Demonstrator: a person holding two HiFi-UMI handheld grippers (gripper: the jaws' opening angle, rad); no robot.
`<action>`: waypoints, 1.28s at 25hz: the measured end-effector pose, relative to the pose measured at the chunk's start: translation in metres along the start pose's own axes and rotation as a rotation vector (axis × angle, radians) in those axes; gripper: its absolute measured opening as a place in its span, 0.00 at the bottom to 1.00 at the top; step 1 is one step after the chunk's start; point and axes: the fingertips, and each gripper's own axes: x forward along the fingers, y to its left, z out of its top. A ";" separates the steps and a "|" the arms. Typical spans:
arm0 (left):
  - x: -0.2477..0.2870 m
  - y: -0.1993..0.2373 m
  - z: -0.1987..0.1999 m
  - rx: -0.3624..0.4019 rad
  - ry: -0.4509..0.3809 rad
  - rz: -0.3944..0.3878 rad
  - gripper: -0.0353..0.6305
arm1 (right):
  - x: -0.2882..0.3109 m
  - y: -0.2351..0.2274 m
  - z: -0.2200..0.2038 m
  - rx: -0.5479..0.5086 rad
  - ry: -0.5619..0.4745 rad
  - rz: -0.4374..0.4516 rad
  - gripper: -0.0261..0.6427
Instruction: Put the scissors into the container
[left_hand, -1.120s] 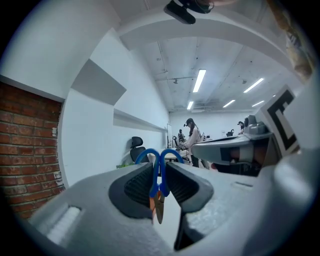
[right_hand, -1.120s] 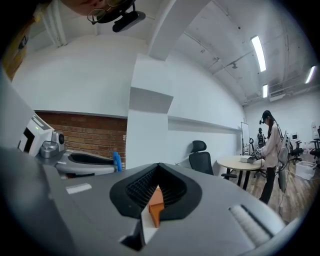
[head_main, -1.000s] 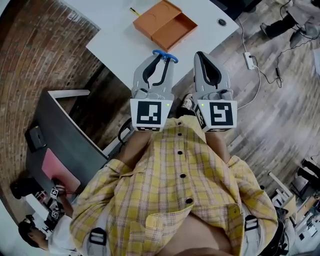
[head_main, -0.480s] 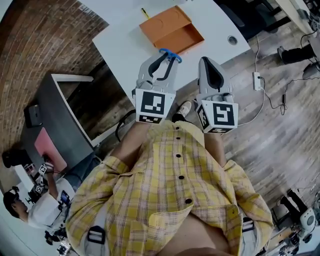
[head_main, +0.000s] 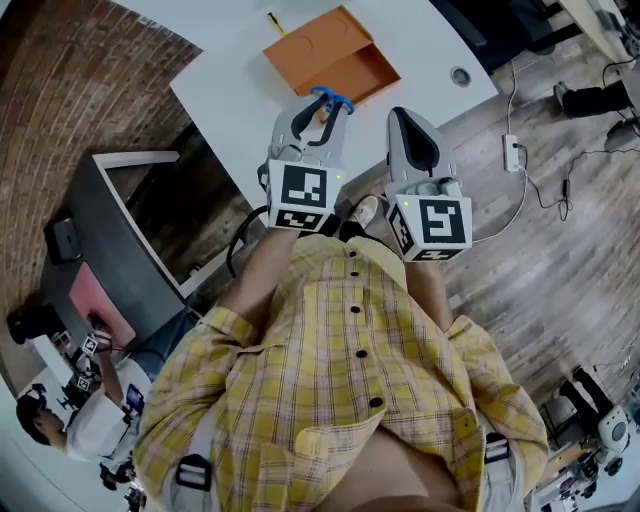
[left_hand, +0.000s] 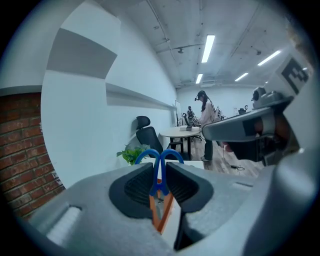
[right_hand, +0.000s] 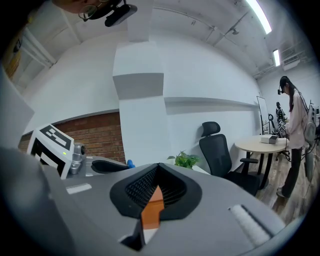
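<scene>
Blue-handled scissors (head_main: 331, 100) stick out from the tips of my left gripper (head_main: 320, 110), which is shut on them just at the near edge of the open orange container (head_main: 330, 52) on the white table (head_main: 225, 90). In the left gripper view the blue handle loops (left_hand: 159, 159) rise above the closed pads, and orange shows below between them. My right gripper (head_main: 406, 115) hangs beside the left one, over the table's near edge, shut with nothing in it. In the right gripper view its pads (right_hand: 172, 186) meet at the tips, and the orange container (right_hand: 151, 210) shows through the gap below them.
A yellow pencil (head_main: 271, 22) lies on the table beyond the container. A round cable port (head_main: 460, 75) sits at the table's right corner. A grey cabinet (head_main: 130, 240) stands left on the wooden floor. A power strip and cables (head_main: 510, 150) lie at the right. Other people work at the lower left.
Both grippers have moved forward toward the container. The scissors' handles now reach the container's near edge. The left gripper's hold has not changed.
</scene>
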 end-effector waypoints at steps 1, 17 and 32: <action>0.005 0.000 -0.003 0.003 0.008 -0.008 0.18 | 0.000 -0.001 0.000 -0.001 0.001 -0.003 0.05; 0.063 0.000 -0.036 0.120 0.112 -0.098 0.18 | 0.023 -0.018 -0.014 0.001 0.048 -0.054 0.05; 0.100 -0.003 -0.073 0.209 0.199 -0.162 0.18 | 0.022 -0.019 -0.022 0.008 0.069 -0.062 0.05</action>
